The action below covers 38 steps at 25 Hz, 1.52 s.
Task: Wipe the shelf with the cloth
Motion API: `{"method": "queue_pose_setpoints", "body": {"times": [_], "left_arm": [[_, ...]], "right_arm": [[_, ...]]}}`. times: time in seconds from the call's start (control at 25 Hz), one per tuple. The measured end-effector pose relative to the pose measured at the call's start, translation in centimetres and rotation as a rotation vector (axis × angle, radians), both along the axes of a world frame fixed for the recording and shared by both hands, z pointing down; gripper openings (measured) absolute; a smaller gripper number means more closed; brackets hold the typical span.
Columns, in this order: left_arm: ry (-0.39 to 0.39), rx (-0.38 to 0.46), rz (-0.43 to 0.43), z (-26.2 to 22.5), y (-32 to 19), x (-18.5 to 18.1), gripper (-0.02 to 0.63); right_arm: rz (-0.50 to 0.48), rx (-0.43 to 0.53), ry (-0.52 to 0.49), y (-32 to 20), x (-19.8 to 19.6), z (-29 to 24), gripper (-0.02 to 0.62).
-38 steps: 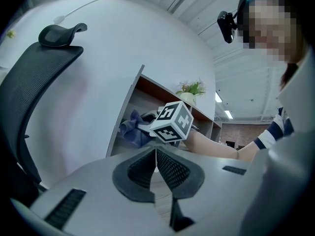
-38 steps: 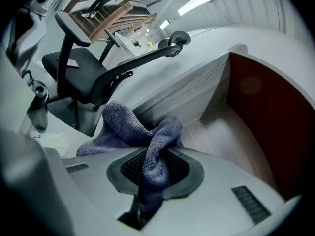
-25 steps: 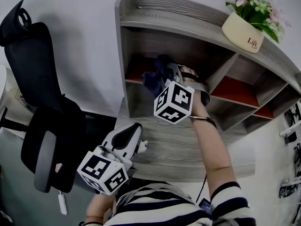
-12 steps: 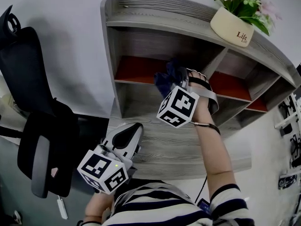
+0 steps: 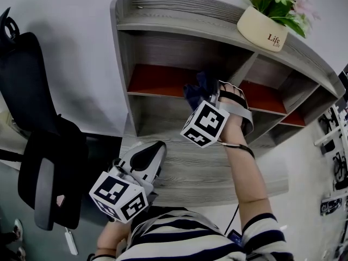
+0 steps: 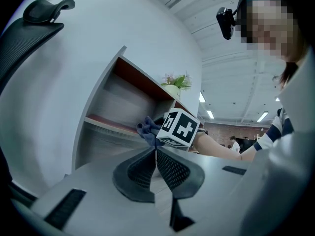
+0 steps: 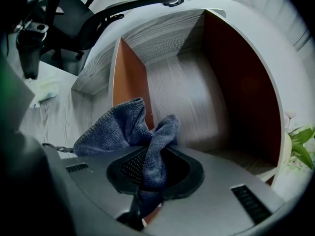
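Observation:
A blue cloth (image 7: 129, 130) is pinched in my right gripper (image 7: 154, 155), whose jaws are shut on it. In the head view the right gripper (image 5: 205, 90) holds the cloth (image 5: 193, 89) against the red board of the grey wooden shelf unit (image 5: 163, 79), near the divider at the right end of the left compartment. The compartment's back wall (image 7: 184, 95) fills the right gripper view. My left gripper (image 5: 156, 149) hangs low over the desk, jaws shut and empty (image 6: 155, 154). From there the cloth (image 6: 146, 129) shows just left of the right gripper's marker cube.
A cream pot of pink flowers (image 5: 264, 29) stands on top of the shelf unit. A black office chair (image 5: 41, 145) stands at the left. The grey wood desk (image 5: 217, 173) lies under the shelf. More compartments with red boards (image 5: 269, 98) run off to the right.
My right gripper has slid the cloth to the right along the red shelf board, from near the left wall toward the divider. The left gripper has stayed put.

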<state>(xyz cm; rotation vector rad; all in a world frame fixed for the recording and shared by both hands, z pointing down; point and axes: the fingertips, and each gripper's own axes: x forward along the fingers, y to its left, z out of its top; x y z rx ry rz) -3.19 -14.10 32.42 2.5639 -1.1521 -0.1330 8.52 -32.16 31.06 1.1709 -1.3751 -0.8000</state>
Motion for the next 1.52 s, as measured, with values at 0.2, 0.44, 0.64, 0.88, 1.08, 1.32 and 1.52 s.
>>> {"method": "queue_pose_setpoints", "body": {"times": [0.2, 0.44, 0.64, 0.88, 1.08, 1.32, 1.52], "left_arm": [[-0.001, 0.0, 0.003, -0.1, -0.1, 0.0, 0.021], [-0.002, 0.002, 0.01, -0.1, -0.2, 0.2, 0.021], [0.001, 0.005, 0.012, -0.2, -0.3, 0.2, 0.021], [0.005, 0.005, 0.013, -0.2, -0.4, 0.4, 0.021], [0.01, 0.005, 0.009, -0.3, -0.5, 0.3, 0.021], [0.003, 0.003, 0.013, -0.2, -0.5, 0.4, 0.021], [0.005, 0.003, 0.012, -0.2, -0.5, 0.4, 0.021]], "right_arm": [[-0.04, 0.115, -0.057, 0.3, -0.2, -2.6, 0.072], [-0.091, 0.33, -0.103, 1.5, -0.3, -7.9, 0.072], [-0.121, 0.512, -0.09, 2.8, 0.0, -11.6, 0.072], [-0.129, 0.656, -0.042, 3.6, 0.8, -14.2, 0.072], [-0.1, 0.775, 0.069, 4.0, 1.8, -15.2, 0.072], [-0.045, 0.764, 0.064, 3.5, 2.8, -15.0, 0.071], [-0.033, 0.715, 0.072, 3.1, 3.0, -13.8, 0.071]]}}
